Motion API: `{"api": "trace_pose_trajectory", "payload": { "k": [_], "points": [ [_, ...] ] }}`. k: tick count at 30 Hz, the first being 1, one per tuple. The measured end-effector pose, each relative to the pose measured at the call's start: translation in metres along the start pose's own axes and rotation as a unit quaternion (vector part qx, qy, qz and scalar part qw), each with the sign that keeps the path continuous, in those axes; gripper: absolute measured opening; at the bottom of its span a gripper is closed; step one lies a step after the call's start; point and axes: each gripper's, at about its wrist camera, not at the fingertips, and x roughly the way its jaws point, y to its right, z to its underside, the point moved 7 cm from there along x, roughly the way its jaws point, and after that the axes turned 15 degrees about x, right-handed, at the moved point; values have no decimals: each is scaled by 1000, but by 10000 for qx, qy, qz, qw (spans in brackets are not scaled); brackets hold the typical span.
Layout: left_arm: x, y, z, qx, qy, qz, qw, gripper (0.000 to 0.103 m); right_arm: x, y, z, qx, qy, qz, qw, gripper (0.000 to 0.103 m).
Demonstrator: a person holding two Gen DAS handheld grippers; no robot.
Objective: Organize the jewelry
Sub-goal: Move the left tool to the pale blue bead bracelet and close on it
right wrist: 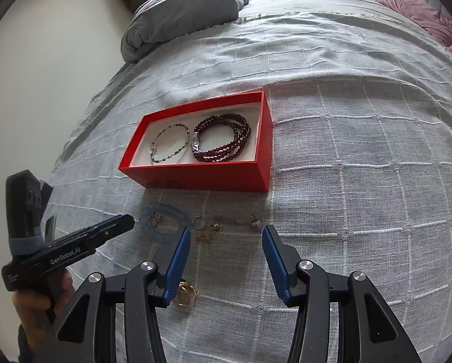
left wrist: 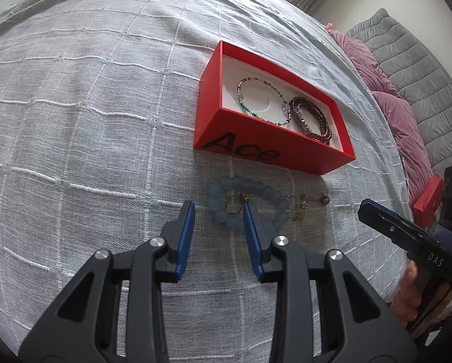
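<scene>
Red cardboard box [left wrist: 274, 148] is the landmark. Left wrist view: left gripper [left wrist: 218, 210] spread, empty, over the pale blue bead bracelet [left wrist: 247, 205] just before the box; it should straddle one bead strand. Right wrist view: right gripper [right wrist: 226, 236] spread, empty, near small gold earrings [right wrist: 207, 233].

your left gripper [left wrist: 218, 208] fills the lower centre of the left wrist view, pitched steeply downward, its blue-padded jaws parted with nothing pressed between the pads. in the right wrist view the same gripper enters from the lower left, seen side-on, with your left hand [right wrist: 34, 308] wrapped around its handle at the bottom left edge. your right gripper [right wrist: 226, 233] occupies the lower centre of the right wrist view, jaws set wider apart and gripping nothing. in the left wrist view it shows at the right edge, your right hand [left wrist: 410, 296] curled about its grip.
</scene>
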Motion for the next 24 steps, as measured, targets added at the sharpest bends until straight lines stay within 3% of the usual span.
{"api": "trace_pose_trajectory", "payload": {
  "k": [4,7,12,24],
  "points": [
    [8,0,1,-220,-114,238,9994,35,1,1,1,8,-44,18,10000,50],
    [13,-1,1,-247,-158,152,9995,34,4,0,3,-10,-84,26,10000,50],
    [18,-3,0,-355,-172,53,9992,20,6,-2,6,-67,-128,55,9999,50],
    [26,7,-6,169,-198,-285,9993,18,10,0,6,-41,-170,126,9998,51]
  ]
}}
